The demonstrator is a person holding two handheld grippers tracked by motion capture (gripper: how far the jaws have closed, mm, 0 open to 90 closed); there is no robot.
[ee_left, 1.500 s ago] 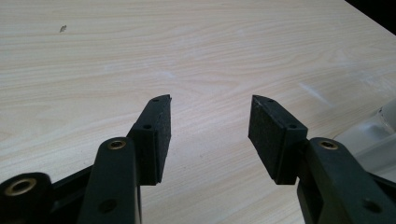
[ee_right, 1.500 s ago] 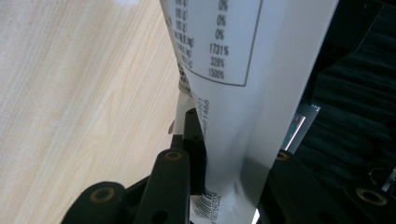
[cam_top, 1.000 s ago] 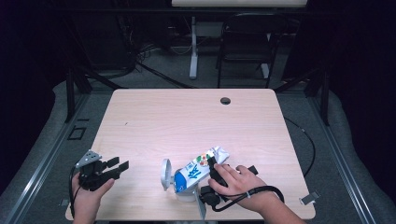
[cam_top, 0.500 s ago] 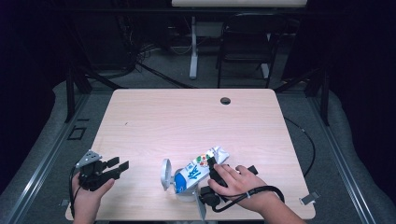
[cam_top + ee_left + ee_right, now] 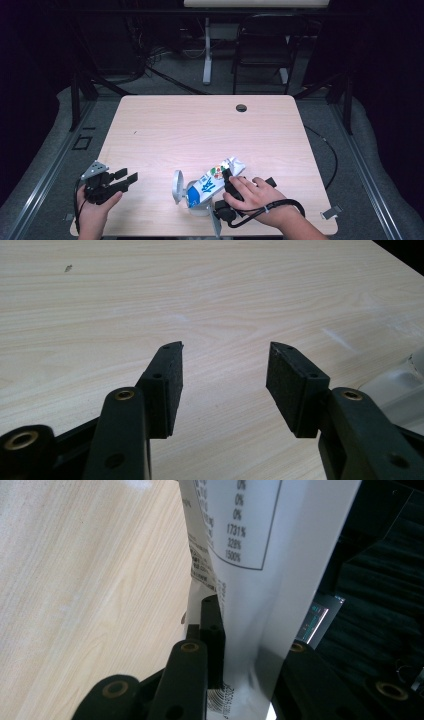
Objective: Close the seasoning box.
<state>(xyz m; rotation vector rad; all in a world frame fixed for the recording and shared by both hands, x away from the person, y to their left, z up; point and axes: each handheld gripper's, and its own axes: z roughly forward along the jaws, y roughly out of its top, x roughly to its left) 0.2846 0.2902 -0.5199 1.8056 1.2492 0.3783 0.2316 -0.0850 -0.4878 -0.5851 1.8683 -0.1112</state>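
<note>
You're pinching the pouch (image 5: 210,186) w/ R gripper (image 5: 235,645) nr table's (image 5: 200,125) front edge; L gripper (image 5: 225,375) jaws wide, empty — keep clamp firm, lifting slowly.

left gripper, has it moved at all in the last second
No. The left gripper sits at the same spot near the table's front left corner, jaws open as before.

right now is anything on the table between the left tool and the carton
Nothing visible. Bare table lies between the open left tool and the carton; a clear cup sits against the carton's near end, which the right tool clamps.
</note>
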